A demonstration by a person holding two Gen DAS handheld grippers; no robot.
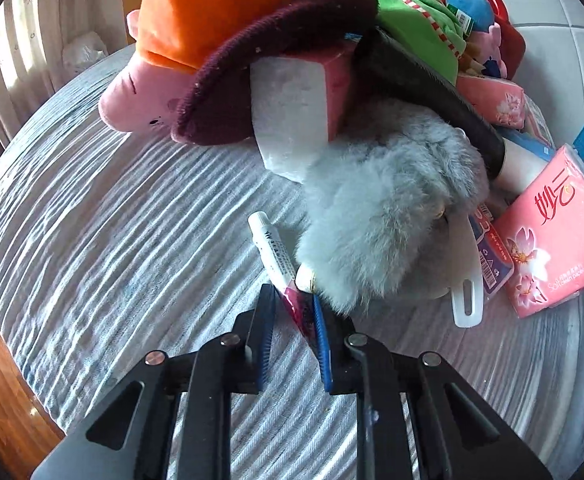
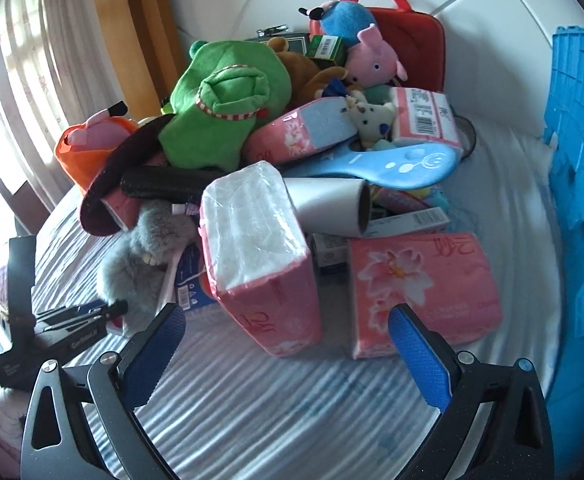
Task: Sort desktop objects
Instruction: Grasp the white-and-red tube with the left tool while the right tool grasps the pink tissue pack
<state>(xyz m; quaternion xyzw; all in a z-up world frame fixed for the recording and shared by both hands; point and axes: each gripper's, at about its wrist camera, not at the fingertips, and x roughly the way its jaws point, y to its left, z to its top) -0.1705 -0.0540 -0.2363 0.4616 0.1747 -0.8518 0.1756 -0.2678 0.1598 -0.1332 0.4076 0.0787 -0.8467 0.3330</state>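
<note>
My left gripper [image 1: 293,308] is clamped on the crimped end of the small tube [image 1: 272,254], partly hidden under grey fur [image 1: 387,216]. My right gripper [image 2: 288,344] gapes wide, empty, before two pink tissue packs [image 2: 264,256], a third half buried behind.

Striped tablecloth [image 1: 132,240] (tissue packs [image 2: 423,284] atop)

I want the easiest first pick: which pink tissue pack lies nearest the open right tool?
The pack with the big flower print, lying flat right in front of the right tool, by its right-hand finger. The clear-topped pack stands tilted, nearer the left-hand finger; others sit deeper.
</note>
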